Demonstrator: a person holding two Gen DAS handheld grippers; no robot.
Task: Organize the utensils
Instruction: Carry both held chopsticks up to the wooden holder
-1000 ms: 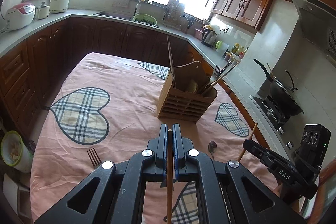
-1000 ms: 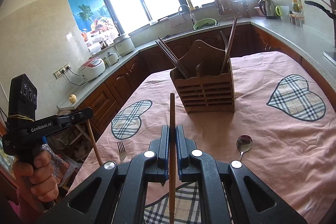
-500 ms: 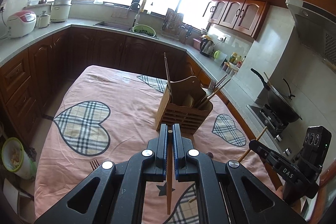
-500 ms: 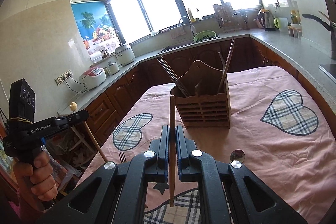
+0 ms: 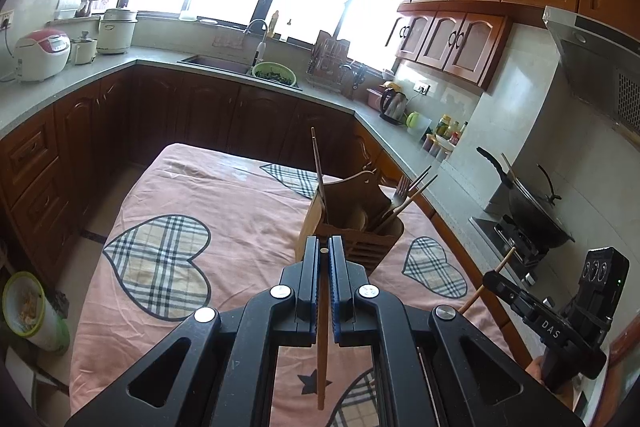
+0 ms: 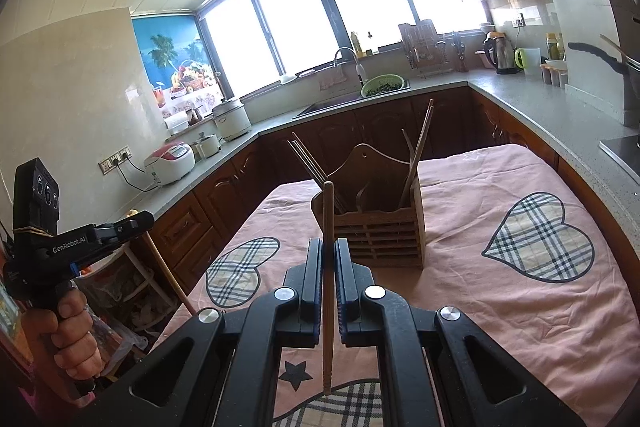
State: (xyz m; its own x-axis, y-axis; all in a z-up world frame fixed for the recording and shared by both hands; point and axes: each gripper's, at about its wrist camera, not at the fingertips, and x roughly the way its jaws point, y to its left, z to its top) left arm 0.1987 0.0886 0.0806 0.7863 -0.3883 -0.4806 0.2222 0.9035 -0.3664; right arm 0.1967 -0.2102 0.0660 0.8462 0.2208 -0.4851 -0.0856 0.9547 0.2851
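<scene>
- Left tongs [image 5: 324, 251] clenched on a chopstick [image 5: 322, 339] — right tongs [image 6: 328, 251] likewise [image 6: 328, 267].
- Both raised higher off the desk [image 6: 500, 327], nearer the wooden holder [image 6: 380, 235] — insertion likely next.

- A home kitchen.
- Wooden wall cabinets [image 5: 472, 11] at 2 o'clock.
- Sink [image 5: 218, 63] with tap [image 5: 256, 31] at 12 o'clock.
- Rice cooker [image 5: 40, 55] at 10 o'clock; wok [image 5: 532, 211] on stove at 3 o'clock.

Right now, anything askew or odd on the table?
Nothing spilled or damaged. Each tool, left and right, grips a single chopstick upright. The holder stands upright, its utensils leaning at mixed angles.
</scene>
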